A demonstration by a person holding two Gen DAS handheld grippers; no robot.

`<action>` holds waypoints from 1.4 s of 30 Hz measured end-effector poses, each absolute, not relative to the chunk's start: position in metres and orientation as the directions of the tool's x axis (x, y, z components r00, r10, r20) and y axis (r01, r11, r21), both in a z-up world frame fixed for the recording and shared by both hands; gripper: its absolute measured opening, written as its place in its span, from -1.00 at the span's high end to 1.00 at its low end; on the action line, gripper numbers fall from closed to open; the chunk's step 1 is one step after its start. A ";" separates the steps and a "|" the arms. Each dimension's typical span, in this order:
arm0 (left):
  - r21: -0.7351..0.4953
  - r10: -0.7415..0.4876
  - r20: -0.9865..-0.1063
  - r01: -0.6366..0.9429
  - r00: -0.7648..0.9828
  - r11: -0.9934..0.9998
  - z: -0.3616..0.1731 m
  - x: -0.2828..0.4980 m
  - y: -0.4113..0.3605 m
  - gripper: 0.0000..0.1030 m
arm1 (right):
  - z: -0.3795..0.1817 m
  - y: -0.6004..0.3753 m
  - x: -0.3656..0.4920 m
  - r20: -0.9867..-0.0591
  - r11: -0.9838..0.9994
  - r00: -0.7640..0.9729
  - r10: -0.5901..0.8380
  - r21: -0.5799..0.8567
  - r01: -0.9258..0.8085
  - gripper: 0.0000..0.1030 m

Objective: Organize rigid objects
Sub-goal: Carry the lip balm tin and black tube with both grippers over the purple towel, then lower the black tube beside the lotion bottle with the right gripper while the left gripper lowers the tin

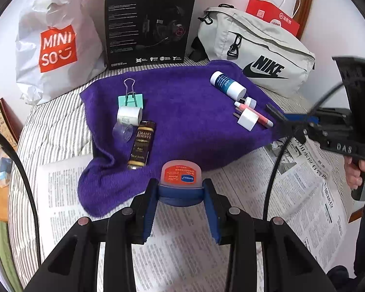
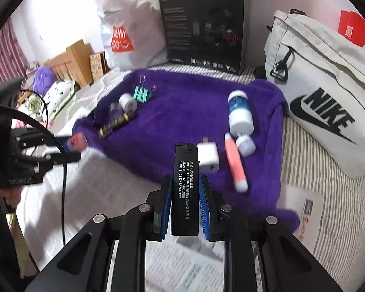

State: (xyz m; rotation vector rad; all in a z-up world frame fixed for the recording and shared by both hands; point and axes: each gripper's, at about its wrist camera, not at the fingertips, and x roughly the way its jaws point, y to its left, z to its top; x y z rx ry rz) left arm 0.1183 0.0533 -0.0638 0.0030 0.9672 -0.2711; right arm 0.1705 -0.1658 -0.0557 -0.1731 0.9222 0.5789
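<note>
Beyond the left hand-held gripper point(image 1: 180, 196) clamping an orange-labelled jar point(image 1: 181, 174) and the right hand-held gripper point(image 2: 184, 203) pinching a black lighter point(image 2: 185, 185), a purple towel point(image 1: 182, 121) covers the striped bed point(image 1: 51, 131) before MINISO point(image 1: 57, 48), HECATE point(image 1: 149, 24) and NIKE point(image 1: 258, 56) items.

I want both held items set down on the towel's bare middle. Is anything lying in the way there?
Nothing visible does. The purple towel is bare across its middle. The left gripper holds the small jar, the right gripper the black lighter; clutter lies only at the towel's sides.
</note>
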 end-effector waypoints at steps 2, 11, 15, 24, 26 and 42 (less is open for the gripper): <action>-0.114 -0.225 -0.814 0.232 0.535 0.966 -0.063 0.125 0.053 0.32 | -0.054 -0.165 0.178 -0.787 0.838 0.469 0.401 0.108 -0.535 0.58; -0.092 -0.207 -0.815 0.232 0.541 0.968 -0.057 0.149 0.060 0.32 | -0.050 -0.154 0.220 -0.781 0.840 0.486 0.392 0.089 -0.535 0.58; -0.091 -0.201 -0.820 0.224 0.535 0.970 -0.059 0.156 0.064 0.32 | -0.055 -0.146 0.241 -0.789 0.842 0.479 0.384 0.086 -0.533 0.58; -0.107 -0.212 -0.822 0.224 0.528 0.969 -0.065 0.165 0.069 0.32 | -0.071 -0.124 0.285 -0.809 0.845 0.465 0.359 0.069 -0.531 0.58; -0.114 -0.218 -0.822 0.223 0.527 0.968 -0.067 0.165 0.070 0.32 | -0.080 -0.120 0.293 -0.820 0.848 0.458 0.343 0.061 -0.526 0.58; -0.126 -0.219 -0.829 0.210 0.515 0.970 -0.074 0.167 0.079 0.32 | -0.110 -0.105 0.309 -0.857 0.863 0.450 0.251 -0.013 -0.505 0.58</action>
